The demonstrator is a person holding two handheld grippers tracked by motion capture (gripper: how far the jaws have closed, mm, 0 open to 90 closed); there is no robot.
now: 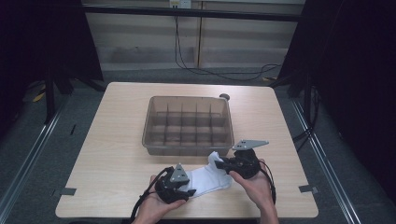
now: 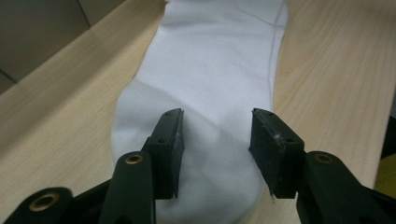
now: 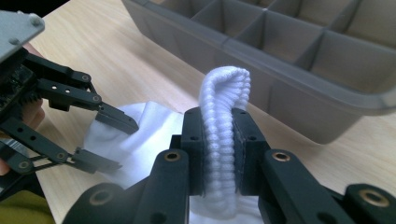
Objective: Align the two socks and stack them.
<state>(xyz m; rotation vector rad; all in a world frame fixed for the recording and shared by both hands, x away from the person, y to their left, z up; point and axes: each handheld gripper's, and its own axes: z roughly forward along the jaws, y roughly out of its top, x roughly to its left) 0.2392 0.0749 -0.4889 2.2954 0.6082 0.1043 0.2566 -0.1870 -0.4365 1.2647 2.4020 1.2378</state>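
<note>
A white sock [image 1: 208, 178] lies on the wooden table [image 1: 116, 154] just in front of a grey divided bin [image 1: 187, 150]. My left gripper [image 1: 190, 190] is at the sock's near-left end. In the left gripper view its jaws [image 2: 217, 115] stand open on either side of the flat sock [image 2: 210, 60], with the pads clear of the cloth. My right gripper [image 1: 219, 163] is shut on the sock's ribbed cuff [image 3: 224, 88], lifted beside the bin's front wall [image 3: 299, 93]. The right gripper view has its pads [image 3: 218, 114] pressed on the ribbing, and the left gripper [image 3: 121, 145] open at the far end.
The bin's compartments look empty. A small dark round object [image 1: 224, 96] sits behind the bin's back right corner. The table's front edge is close under both hands. Bare wood lies to the left and right of the bin.
</note>
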